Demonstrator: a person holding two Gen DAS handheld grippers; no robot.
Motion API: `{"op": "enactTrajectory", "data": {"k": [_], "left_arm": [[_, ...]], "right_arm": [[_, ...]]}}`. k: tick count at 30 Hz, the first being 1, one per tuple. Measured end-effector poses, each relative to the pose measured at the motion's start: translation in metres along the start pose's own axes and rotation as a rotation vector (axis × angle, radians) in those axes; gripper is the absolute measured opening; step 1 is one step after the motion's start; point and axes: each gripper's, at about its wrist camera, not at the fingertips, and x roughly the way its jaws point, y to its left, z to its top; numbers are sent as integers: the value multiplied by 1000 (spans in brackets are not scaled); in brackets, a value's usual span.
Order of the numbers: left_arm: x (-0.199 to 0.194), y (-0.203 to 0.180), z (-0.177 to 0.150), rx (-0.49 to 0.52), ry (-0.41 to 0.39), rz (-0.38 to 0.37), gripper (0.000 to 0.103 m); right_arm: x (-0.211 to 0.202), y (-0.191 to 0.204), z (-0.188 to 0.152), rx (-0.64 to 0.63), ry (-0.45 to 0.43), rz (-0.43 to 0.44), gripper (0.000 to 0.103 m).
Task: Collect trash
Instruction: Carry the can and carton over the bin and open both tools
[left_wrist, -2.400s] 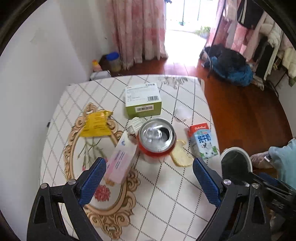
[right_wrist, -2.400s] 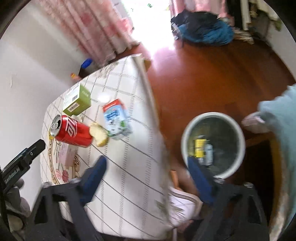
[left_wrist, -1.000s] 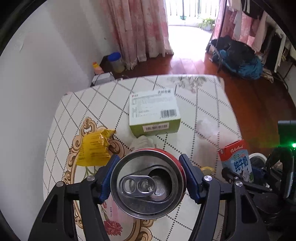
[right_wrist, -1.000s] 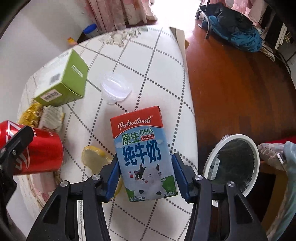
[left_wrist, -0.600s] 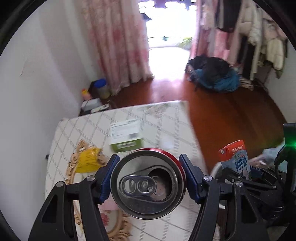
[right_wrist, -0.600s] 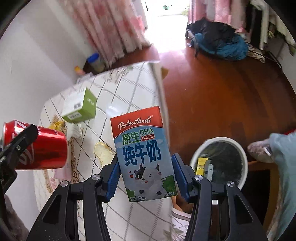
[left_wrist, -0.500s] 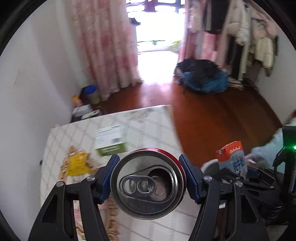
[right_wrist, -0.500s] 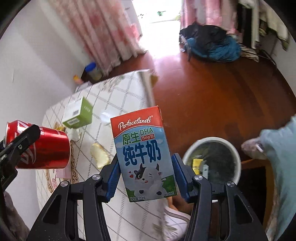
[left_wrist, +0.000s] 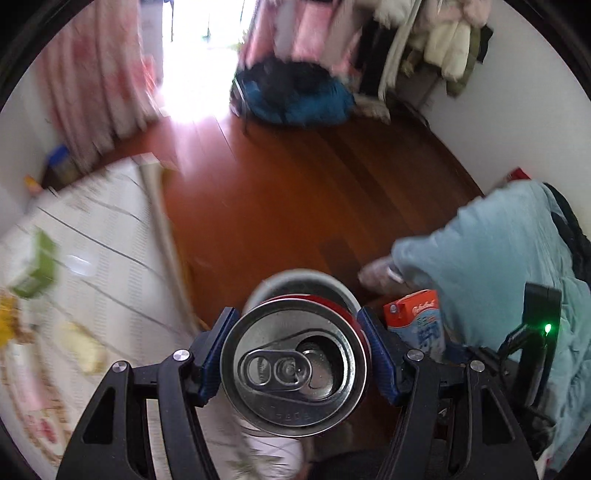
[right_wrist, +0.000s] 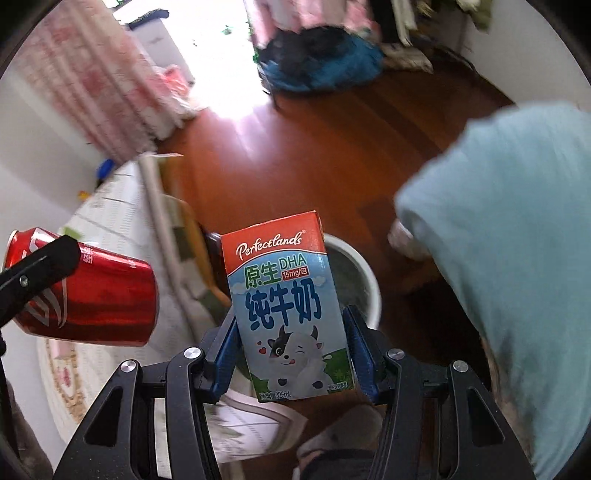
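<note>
My left gripper (left_wrist: 295, 354) is shut on a red soda can (left_wrist: 293, 365), its opened top facing the camera; the can also shows in the right wrist view (right_wrist: 88, 295). My right gripper (right_wrist: 290, 350) is shut on a small blue and orange milk carton (right_wrist: 288, 306), also seen in the left wrist view (left_wrist: 417, 321). Both are held in the air over the white round trash bin (left_wrist: 303, 278) on the floor beside the table; its rim shows behind the carton in the right wrist view (right_wrist: 364, 277).
The white checked table (left_wrist: 103, 258) lies to the left with a green box (left_wrist: 35, 269), a yellow wrapper (left_wrist: 5, 317) and a pale scrap (left_wrist: 85, 347). The person's light blue sleeve (left_wrist: 491, 258) is on the right. Red wooden floor (left_wrist: 295, 184) lies beyond.
Both grippers closed on the can and the carton, lifted them off the table and swung right; they now hang over the bin beside the table.
</note>
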Motion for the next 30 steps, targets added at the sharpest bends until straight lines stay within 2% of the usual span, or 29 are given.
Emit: {"op": "enactTrajectory", "data": {"k": [7, 10, 15, 17, 18, 20, 21, 22, 24, 30], "left_arm": [[104, 2, 14, -20, 187, -23, 63], [132, 10, 17, -49, 239, -20, 64], [155, 14, 8, -64, 281, 3, 64], [159, 15, 5, -69, 288, 15, 80], [162, 17, 3, -70, 290, 20, 99], [163, 20, 2, -67, 286, 38, 102], [162, 20, 2, -64, 285, 48, 102], [160, 20, 2, -60, 283, 55, 102], [155, 19, 2, -51, 274, 71, 102], [126, 13, -2, -10, 213, 149, 102]], "right_arm": [[75, -45, -9, 56, 115, -15, 56], [104, -47, -10, 68, 150, -17, 56], [146, -46, -9, 73, 186, -26, 56], [160, -43, -5, 74, 198, -30, 56], [165, -42, -4, 75, 203, -33, 56], [174, -42, 0, 76, 211, -40, 57], [177, -43, 2, 86, 213, -44, 60], [179, -45, 2, 94, 214, -42, 79], [181, -48, 3, 106, 219, -58, 103], [159, -48, -2, 88, 189, -92, 103]]}}
